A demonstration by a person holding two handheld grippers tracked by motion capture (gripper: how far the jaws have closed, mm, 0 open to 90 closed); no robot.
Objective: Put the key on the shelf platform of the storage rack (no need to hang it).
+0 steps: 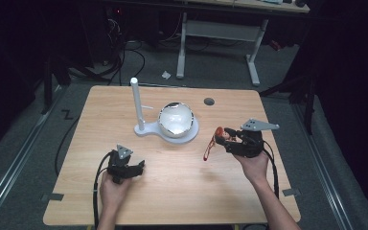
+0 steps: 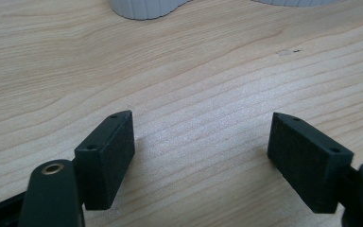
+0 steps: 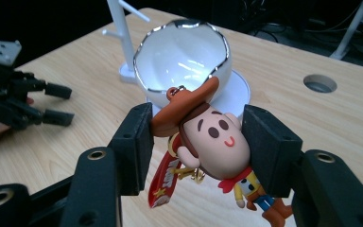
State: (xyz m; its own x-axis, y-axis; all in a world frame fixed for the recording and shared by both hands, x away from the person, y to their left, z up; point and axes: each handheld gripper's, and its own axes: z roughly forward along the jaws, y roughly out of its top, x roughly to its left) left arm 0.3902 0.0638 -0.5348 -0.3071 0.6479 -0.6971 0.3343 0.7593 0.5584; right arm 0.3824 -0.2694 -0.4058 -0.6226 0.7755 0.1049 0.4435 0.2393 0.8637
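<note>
The desk (image 1: 182,182) carries a white stand (image 1: 146,130) with an upright post (image 1: 136,103) and a short peg, and on the stand's round base sits a white bowl (image 1: 176,119) with a silvery, jagged rim.

The right gripper (image 1: 227,138) holds a cowboy figure keychain (image 3: 212,142) above the desk, just to the right of the bowl and apart from it. Its jaws are clenched on the figure's head, one pad on the hat brim side and one on the cheek. A red strap (image 1: 208,151) and a small gold ring hang free below the figure.

The left gripper (image 1: 136,167) rests low over bare desk near the front edge, well apart from the stand. Its jaws are released, with nothing between them.

Likely faults from this position:

1. Slip. The head is rounded and smooth, and the pads meet it on curved surfaces. A quick tilt could let the figure rotate or drop out.
2. Snag. The dangling strap could catch on the jagged bowl rim or the peg during any pass over them.
3. Collision. A low approach could knock the bowl off its base, since it appears to rest there loosely.
</note>
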